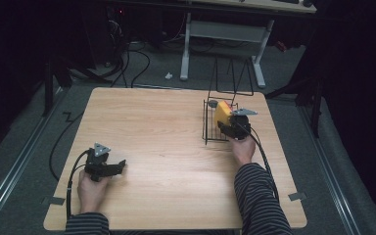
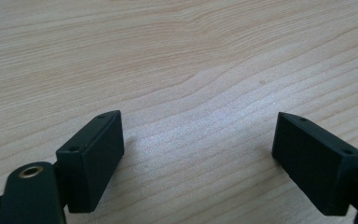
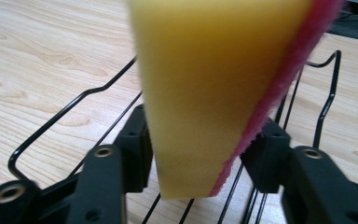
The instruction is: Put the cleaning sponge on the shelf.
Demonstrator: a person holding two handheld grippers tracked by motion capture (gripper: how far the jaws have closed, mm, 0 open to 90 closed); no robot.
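Step in hand: the right gripper (image 1: 233, 123) carries a yellow sponge (image 1: 222, 113) with a pink scouring face at the black wire rack (image 1: 210, 128); by my reading it is either setting the sponge into the rack or lifting it out, and the pictures do not settle which.
Right jaws: clenched on the sponge, one pad on the yellow foam, the other on the pink side, as the right gripper view shows (image 3: 204, 154).
Sponge: held on edge, lower corner down among the rack's wires (image 3: 74, 102), near the far right corner of the table (image 1: 152, 147).
Rack: stands close to the table's right edge, toward the far side; a small grey object sits at its far end, too small to identify.
Left gripper (image 1: 108, 166): rests near the table's near left corner, well apart from the rack.
Left jaws: spread wide with nothing between them, bare wood below (image 2: 198, 140).
Next move: likely calls for keeping the sponge upright between the wires, and keeping the grip firm until it is seated or clear.
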